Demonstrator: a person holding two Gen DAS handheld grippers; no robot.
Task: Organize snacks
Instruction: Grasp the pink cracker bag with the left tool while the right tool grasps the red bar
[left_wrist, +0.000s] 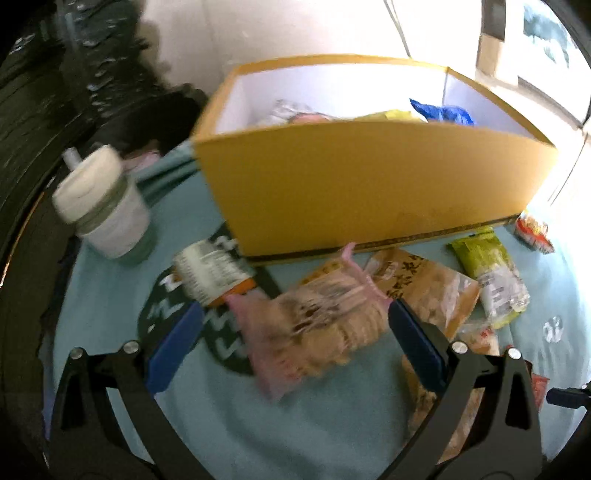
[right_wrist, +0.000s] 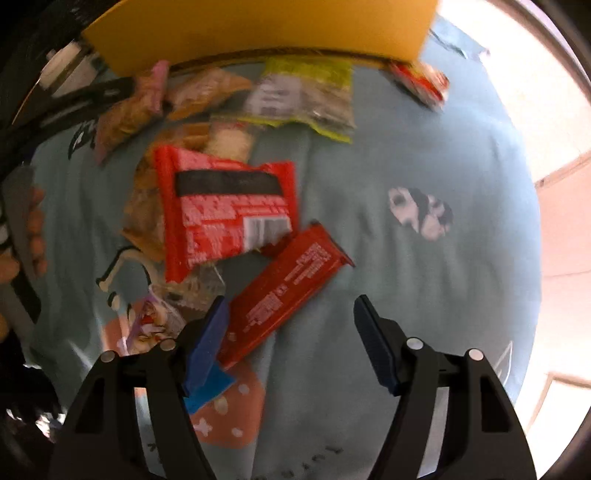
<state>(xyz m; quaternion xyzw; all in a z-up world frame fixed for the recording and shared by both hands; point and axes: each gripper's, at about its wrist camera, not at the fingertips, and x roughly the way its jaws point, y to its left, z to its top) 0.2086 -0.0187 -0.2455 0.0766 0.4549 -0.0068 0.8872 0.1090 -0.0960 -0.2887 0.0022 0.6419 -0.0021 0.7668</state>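
Blue pads of the right hand-held gripper (right_wrist: 290, 339) sit wide apart over a dark red bar (right_wrist: 284, 295) on the teal cloth (right_wrist: 369, 155), gripping nothing. Only that view shows the bright red packet (right_wrist: 225, 214) with the barcode. Over on the left view, the left hand-held gripper (left_wrist: 295, 332) is spread just as wide around a pinkish cracker pack (left_wrist: 314, 325), though it's too blurry to tell if they touch. Behind it, the yellow box (left_wrist: 369, 177) already holds a blue bag (left_wrist: 443, 112) and some pale wrappers. A white cup (left_wrist: 107, 206) stands to its left.
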